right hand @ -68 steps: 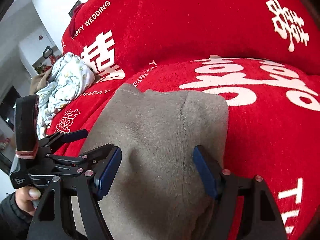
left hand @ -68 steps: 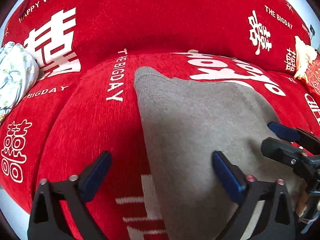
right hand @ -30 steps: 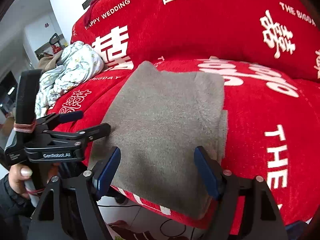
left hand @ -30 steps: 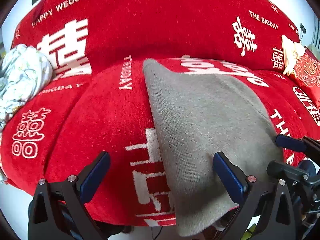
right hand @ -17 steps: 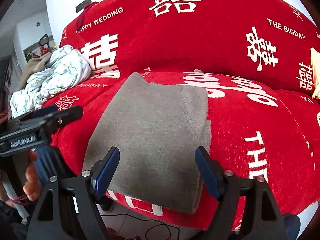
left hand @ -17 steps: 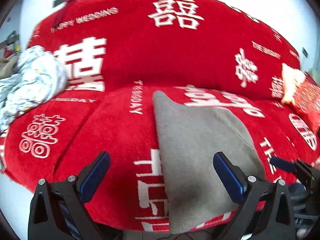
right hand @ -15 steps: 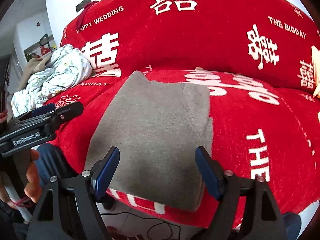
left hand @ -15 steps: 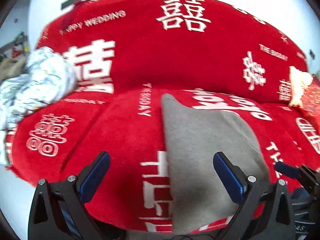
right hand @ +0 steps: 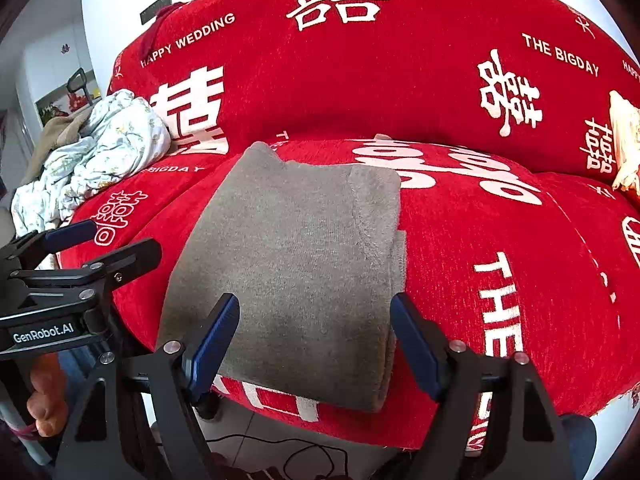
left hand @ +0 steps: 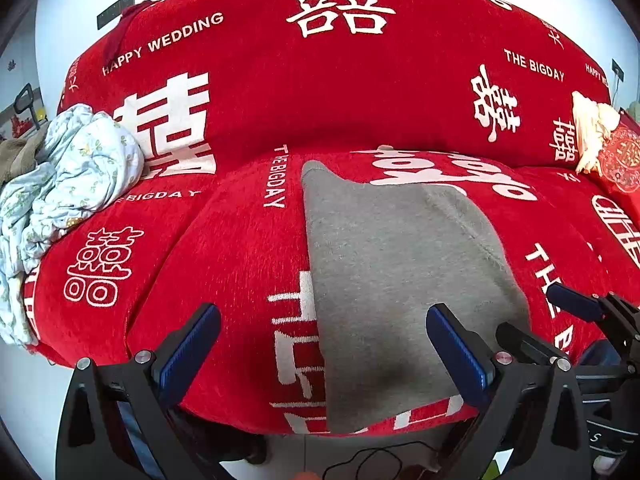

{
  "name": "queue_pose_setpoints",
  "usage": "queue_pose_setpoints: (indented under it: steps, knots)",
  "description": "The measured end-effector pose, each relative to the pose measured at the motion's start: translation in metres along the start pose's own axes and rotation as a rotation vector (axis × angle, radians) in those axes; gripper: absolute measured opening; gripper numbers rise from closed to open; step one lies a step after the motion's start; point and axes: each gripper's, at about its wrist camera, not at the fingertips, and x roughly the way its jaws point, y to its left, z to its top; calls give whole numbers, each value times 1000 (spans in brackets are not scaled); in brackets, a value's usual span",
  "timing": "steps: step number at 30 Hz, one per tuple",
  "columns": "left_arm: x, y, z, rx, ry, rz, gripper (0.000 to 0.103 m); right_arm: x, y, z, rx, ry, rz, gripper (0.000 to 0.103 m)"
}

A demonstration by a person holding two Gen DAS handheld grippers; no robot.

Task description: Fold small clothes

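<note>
Work surface: The sofa (left hand: 248, 248), under a red cover printed with white wedding characters, served as the folding surface.
Task item: The grey garment (right hand: 296, 264) lay flat on the seat cushion as a compact rectangle, its near end draped over the front edge of the seat. A doubled layer with a fleecy underside showed along its right edge, which suggested that at least one fold was already in place.
Left gripper (left hand: 320, 344): Its jaws stood wide apart and held nothing. It hovered off the front of the seat, with the garment's left edge lying between its fingers in the left wrist view.
Right gripper (right hand: 316, 340): Its jaws were likewise spread and empty, framing the garment's near end without touching it.
Reason for stance: Both tools stood clear of the cloth, probably so that the fold could settle undisturbed and be checked for squareness.
Task stage, judged: The garment appeared folded, or nearly so. A further fold from the overhanging near end towards the backrest seemed the likely option.
Risk: The overhanging end could slide off the cushion if pulled.
Other laundry: A floral cloth pile (left hand: 68, 184) lay bunched at the left end of the seat, well apart from the garment, presumably awaiting its turn.
</note>
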Motion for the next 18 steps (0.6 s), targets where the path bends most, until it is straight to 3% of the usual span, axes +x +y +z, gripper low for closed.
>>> queue_pose_setpoints:
  steps: [18]
  knots:
    - [-6, -5, 1, 23, -15, -3, 103, -3, 2, 1, -15, -13, 2, 81]
